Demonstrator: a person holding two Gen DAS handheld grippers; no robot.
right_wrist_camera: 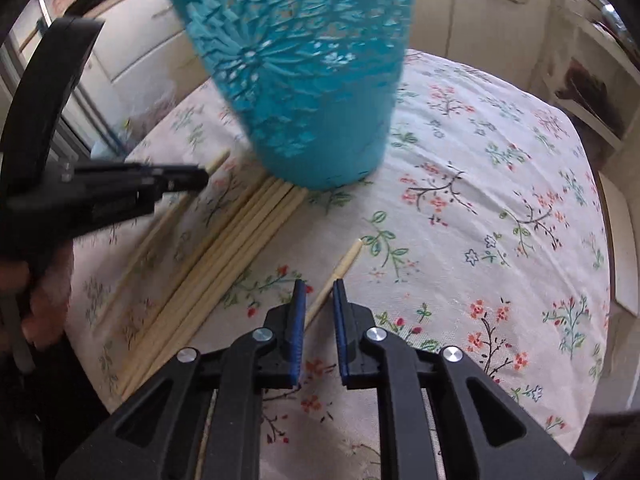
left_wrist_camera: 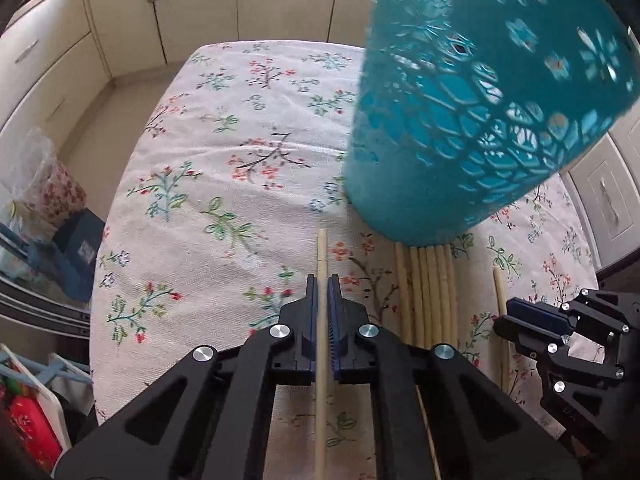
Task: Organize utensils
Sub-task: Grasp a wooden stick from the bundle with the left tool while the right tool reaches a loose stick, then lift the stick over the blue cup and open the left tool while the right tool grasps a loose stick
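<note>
Bamboo, pale and slim: one chopstick (left_wrist_camera: 321, 264) is clamped between the closed jaws of the left gripper (left_wrist_camera: 322, 292), out over the floral tablecloth (left_wrist_camera: 208, 152). A square, mid-shaft hold is wanted so it can be tipped into the teal holder (left_wrist_camera: 472, 112) without swivelling. Next, a bundle (left_wrist_camera: 428, 280) lies at the holder's foot, about seven sticks, perhaps, the far ends being hidden. Rightmost, the right gripper (right_wrist_camera: 320, 292) stands slightly apart over another single chopstick (right_wrist_camera: 340, 272), which is not gripped.

Home kitchen, cream cabinets (left_wrist_camera: 132, 12), floral tablecloth (left_wrist_camera: 224, 168), teal utensil basket (left_wrist_camera: 480, 100)
</note>
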